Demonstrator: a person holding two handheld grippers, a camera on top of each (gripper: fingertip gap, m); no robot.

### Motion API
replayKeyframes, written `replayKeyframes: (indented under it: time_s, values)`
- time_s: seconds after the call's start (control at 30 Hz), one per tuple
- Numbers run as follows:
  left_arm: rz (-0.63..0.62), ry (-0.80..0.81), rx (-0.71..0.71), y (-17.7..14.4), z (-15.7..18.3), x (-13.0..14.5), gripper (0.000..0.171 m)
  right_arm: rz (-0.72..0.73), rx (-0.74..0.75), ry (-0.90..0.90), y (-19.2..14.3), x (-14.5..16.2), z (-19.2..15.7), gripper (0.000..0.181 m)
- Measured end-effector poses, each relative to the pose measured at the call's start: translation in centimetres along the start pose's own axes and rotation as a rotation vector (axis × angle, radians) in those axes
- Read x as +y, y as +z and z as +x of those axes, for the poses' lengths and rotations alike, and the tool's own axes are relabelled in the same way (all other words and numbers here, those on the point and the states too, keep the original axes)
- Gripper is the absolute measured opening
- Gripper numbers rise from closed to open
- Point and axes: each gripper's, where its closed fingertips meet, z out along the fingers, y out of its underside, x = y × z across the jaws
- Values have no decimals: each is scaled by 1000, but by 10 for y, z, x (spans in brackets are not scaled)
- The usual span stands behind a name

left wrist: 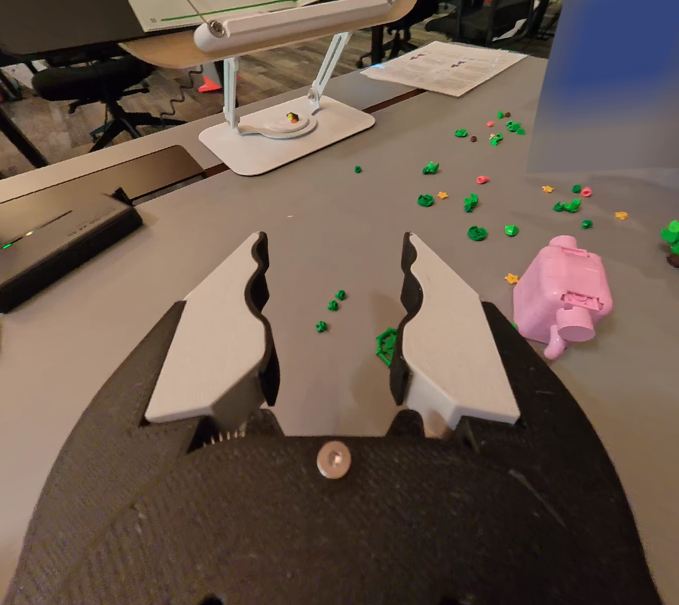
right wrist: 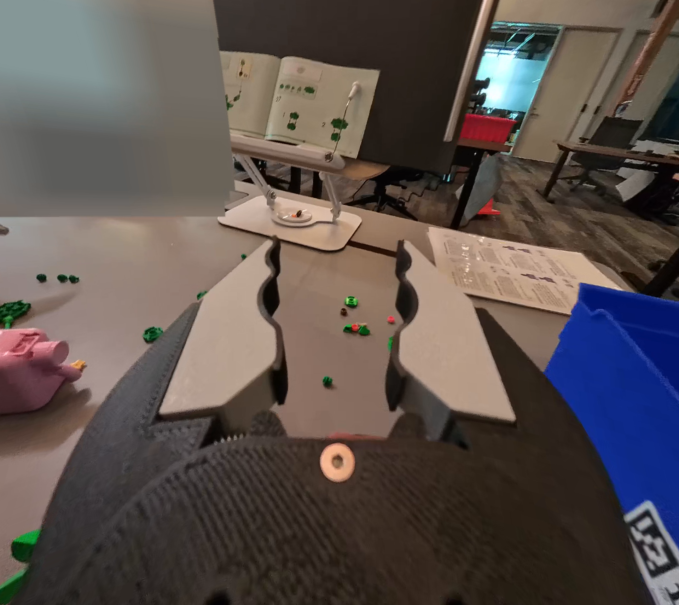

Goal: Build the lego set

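Left gripper [left wrist: 332, 238], jaws apart and empty, above three small green studs [left wrist: 332, 306] on the grey tabletop [left wrist: 330, 198]. Right gripper [right wrist: 338, 247], likewise spread and empty; pink brick-built watering can [left wrist: 562, 297] lies beside.

Left gripper [left wrist: 333, 238] hovers level and pointed forward, jaws spread wide, nothing between them — right gripper [right wrist: 337, 247] likewise, jaws parted and empty.
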Motion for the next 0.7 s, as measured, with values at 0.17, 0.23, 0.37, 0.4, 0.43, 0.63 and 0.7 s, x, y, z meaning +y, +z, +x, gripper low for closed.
replayKeyframes:
  time_s: [0.17,0.23,0.37,0.4,0.43,0.63,0.7]
  values:
    - [-23,-21,-10,2,-3,5,70,39,-28,74,-3,-8,-2,62]
    - [-19,-31,-8,2,-3,5,70,32,-44,80,-2,-7,-5,61]
    - [-19,-34,-17,2,-6,5,70,10,-57,61,1,0,-10,59]
    - [-17,-38,-16,2,-6,5,71,0,-61,56,3,3,-12,60]
    - [-14,-43,-13,1,-6,4,71,-12,-64,51,5,7,-13,59]
    - [7,-54,25,1,3,-1,71,-31,-63,25,6,12,-15,59]
    - [9,-48,40,2,8,-2,72,-20,-56,19,5,9,-14,58]
